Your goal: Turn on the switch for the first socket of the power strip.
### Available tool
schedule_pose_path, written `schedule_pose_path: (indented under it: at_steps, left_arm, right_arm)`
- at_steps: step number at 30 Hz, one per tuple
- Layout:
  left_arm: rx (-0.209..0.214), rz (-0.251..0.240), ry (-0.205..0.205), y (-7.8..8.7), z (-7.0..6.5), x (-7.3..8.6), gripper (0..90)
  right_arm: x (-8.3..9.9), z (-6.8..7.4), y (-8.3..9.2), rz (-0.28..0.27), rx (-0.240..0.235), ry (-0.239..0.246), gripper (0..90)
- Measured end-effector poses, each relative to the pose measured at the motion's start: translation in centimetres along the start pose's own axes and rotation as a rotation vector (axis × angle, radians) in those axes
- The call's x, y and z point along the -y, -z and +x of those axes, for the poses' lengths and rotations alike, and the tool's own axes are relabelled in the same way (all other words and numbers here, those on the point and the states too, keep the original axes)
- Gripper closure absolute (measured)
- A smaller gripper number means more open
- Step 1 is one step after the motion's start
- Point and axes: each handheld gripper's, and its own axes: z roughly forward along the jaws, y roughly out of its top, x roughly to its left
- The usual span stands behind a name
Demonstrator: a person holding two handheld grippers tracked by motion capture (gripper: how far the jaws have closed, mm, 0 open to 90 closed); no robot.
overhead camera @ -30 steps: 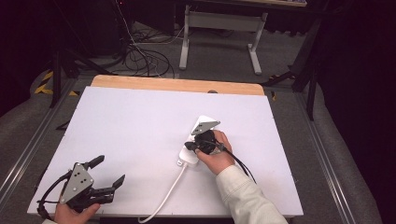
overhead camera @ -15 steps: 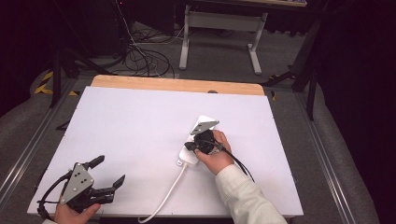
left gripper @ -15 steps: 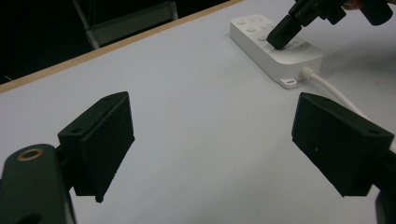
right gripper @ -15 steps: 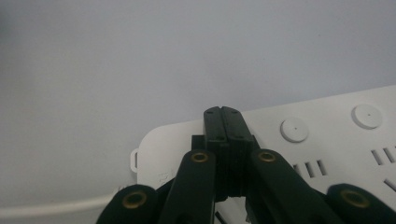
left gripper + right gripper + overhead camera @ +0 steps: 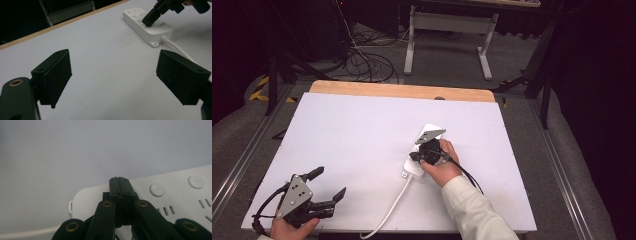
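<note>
A white power strip [image 5: 412, 169] lies right of the table's middle, its white cable [image 5: 389, 210] running to the near edge. My right gripper [image 5: 414, 157] is shut, nothing between its jaws, and its closed tip rests on the strip's top near the cable end. In the right gripper view the joined jaws [image 5: 119, 180] sit on the strip [image 5: 175, 195] beside a round button [image 5: 157, 189]. My left gripper [image 5: 331, 182] stands open at the near left corner, holding nothing. The left gripper view has its wide jaws [image 5: 113, 67] over bare table, the strip [image 5: 140, 18] and right gripper [image 5: 150, 21] beyond.
The white table top [image 5: 352, 135] ends in a wooden strip [image 5: 402, 91] at the far side. Metal rails [image 5: 562, 165] run along both sides. Cables [image 5: 362, 60] and a desk frame [image 5: 447, 30] stand on the floor behind.
</note>
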Motion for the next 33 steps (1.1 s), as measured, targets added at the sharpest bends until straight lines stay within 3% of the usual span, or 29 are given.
schedule_pose_path:
  at_steps: [14,16,18,19,33]
  left_arm:
    - [0.002,0.001,-0.001,0.0,0.0,0.0,13.6]
    - [0.0,0.001,-0.008,0.1,0.1,0.0,13.5]
    - [-0.002,0.003,-0.006,0.0,0.2,0.0,13.5]
    - [-0.001,0.005,-0.006,0.0,0.2,0.0,13.5]
    - [-0.001,0.002,0.0,0.0,0.1,0.0,13.5]
  right_arm:
    - [0.1,0.1,-0.2,-0.018,0.013,0.0,90.0]
    - [-0.1,0.3,-0.1,-0.025,0.054,0.033,90.0]
    - [-0.1,0.4,0.3,-0.051,0.032,0.041,90.0]
    - [-0.3,0.7,0.8,-0.09,0.024,0.041,90.0]
    - [-1.9,1.5,3.4,-0.185,0.034,0.068,90.0]
